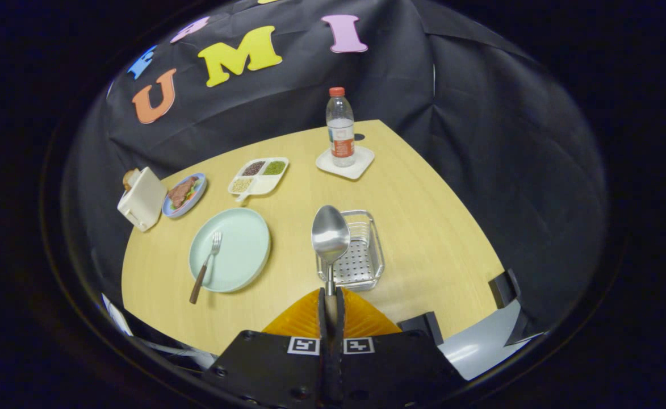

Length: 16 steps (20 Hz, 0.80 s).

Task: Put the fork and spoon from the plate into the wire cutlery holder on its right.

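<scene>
Mint-green plate; silver spoon; yellow-wood table.

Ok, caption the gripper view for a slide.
Claw shut on metal spoon above wire cutlery holder; wooden-handled fork on pale green plate.

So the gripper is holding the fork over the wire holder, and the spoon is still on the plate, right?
No, it's the other way round. In the gripper view the gripper is shut on the spoon, held up in front of the wire holder, while the fork still lies on the plate.
</scene>
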Tool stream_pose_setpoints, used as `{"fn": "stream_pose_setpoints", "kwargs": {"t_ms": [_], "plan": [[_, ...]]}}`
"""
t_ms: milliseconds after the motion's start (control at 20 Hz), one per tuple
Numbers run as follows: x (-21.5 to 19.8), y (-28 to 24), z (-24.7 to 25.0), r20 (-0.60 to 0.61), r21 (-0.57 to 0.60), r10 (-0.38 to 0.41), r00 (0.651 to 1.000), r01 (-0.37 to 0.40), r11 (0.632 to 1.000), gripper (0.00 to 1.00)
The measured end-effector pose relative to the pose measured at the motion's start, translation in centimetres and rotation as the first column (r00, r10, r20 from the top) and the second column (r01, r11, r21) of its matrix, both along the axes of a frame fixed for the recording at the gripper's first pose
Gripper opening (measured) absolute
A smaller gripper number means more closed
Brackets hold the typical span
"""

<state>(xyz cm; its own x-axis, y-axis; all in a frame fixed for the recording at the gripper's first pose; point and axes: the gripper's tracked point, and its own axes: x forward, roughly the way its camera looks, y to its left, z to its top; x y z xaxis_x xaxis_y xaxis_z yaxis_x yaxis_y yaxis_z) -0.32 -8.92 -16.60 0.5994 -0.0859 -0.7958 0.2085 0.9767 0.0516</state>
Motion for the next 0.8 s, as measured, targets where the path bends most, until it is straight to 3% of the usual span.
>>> {"fn": "stream_pose_setpoints", "kwargs": {"t_ms": [600,800], "plan": [[0.0,-1.6,-0.1,0.044,0.029,0.022,0.999,-0.023,0.999,0.02],[0.6,-1.9,2.1,0.130,0.020,0.022,0.991,-0.024,1.000,0.11]]}}
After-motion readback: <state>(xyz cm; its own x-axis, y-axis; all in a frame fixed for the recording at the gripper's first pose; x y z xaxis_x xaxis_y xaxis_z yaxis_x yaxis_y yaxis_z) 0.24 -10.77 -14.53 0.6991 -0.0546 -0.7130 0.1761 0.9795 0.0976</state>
